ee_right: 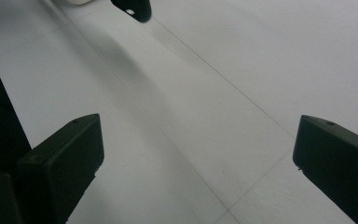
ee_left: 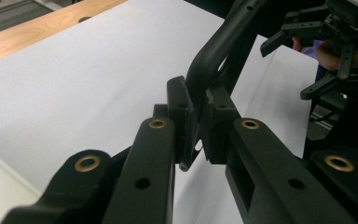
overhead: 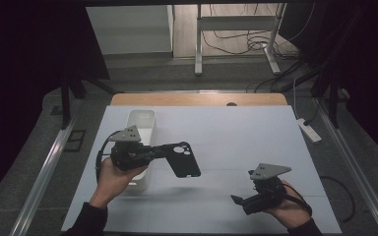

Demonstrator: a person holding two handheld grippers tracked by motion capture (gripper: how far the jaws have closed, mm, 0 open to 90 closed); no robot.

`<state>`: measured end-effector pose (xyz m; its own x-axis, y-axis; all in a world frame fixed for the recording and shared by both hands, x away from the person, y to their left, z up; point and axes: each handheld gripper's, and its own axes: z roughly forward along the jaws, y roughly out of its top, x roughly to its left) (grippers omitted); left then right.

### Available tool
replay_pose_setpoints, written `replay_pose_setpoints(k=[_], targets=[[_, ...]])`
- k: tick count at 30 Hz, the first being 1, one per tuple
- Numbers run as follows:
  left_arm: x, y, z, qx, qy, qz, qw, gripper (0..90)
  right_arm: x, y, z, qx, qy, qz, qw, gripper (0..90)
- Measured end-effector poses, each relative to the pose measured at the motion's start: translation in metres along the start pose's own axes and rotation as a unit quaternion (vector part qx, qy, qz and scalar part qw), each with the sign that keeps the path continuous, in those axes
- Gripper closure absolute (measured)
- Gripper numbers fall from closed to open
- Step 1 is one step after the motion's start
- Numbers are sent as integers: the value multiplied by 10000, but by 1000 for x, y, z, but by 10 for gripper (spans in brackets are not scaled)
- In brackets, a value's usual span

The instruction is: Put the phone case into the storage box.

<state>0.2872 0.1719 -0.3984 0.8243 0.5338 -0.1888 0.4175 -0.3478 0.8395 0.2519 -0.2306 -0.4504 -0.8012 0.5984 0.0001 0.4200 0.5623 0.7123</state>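
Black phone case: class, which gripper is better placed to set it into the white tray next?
Left. The left gripper is shut on the black phone case, right beside the white tray. The right gripper is open, empty and farther away.

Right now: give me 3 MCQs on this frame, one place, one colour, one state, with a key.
1. Where is the white bin?
A. table's far left
B. near right corner
C. on the floor
2. What colour is the phone case?
A. white
B. black
C. red
3. What state is the right gripper in?
A. shut on the case
B. open, empty
C. shut on the bin

Key: A, it sits behind the left gripper; B, it is black in the high view; B, its pads stand wide over bare table.
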Motion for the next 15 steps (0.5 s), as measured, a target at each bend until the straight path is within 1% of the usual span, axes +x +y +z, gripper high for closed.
replay_pose_setpoints(k=[2, 8, 14, 15], targets=[[2, 0, -2, 5, 34, -2, 10000, 832, -2, -3, -2, -2, -32, 19, 10000, 10], [9, 1, -9, -10, 116, -55, 9999, 832, -9, -11, -8, 23, -152, 238, 9996, 0], [14, 2, -15, -12, 172, -66, 9998, 832, -13, -17, -12, 40, -216, 349, 9991, 0], [15, 2, -16, -9, 186, -71, 9998, 832, -13, -19, -13, 52, -244, 400, 9989, 0]])
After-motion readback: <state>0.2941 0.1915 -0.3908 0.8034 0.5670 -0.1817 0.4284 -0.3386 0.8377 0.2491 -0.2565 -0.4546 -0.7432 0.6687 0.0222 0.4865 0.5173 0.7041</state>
